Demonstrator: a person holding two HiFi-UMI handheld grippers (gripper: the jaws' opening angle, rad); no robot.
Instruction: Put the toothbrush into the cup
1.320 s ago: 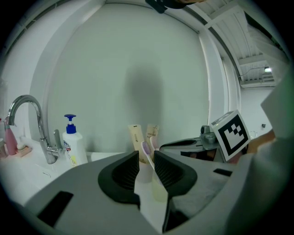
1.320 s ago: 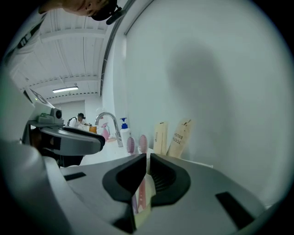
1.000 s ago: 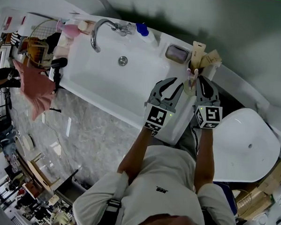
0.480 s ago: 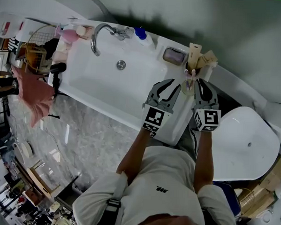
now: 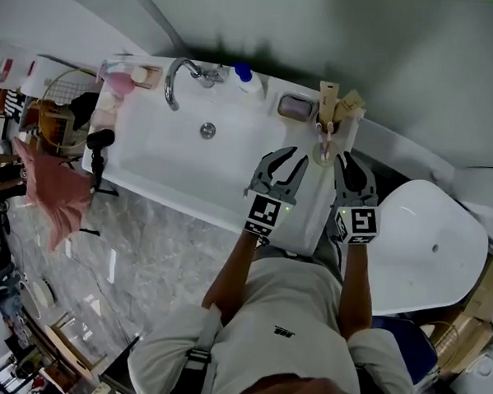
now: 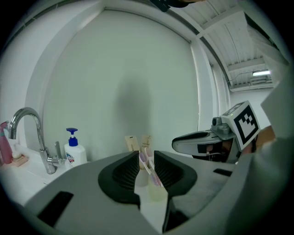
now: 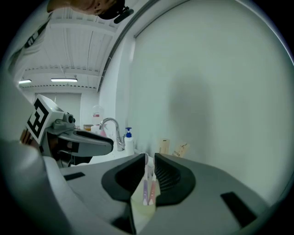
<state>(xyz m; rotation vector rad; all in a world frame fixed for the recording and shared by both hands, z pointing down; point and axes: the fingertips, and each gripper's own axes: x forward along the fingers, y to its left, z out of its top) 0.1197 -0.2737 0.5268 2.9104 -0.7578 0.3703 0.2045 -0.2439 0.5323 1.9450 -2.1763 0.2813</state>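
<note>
2 toothbrushes (image 7: 147,188) stand in the cup (image 6: 156,193) as left gripper (image 6: 146,156) and right gripper (image 7: 150,158), clenched empty, lift clear; task apparently done.

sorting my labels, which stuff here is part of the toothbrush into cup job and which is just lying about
Part of the job:
toothbrushes
cup

Just lying about:
tap
soap bottle
soap dish
tubes
pink cloth
toilet

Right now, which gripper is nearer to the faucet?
Left. The left gripper is over the sink's right edge, toward the faucet; the right gripper is farther right, past the toothbrush cup.
</note>
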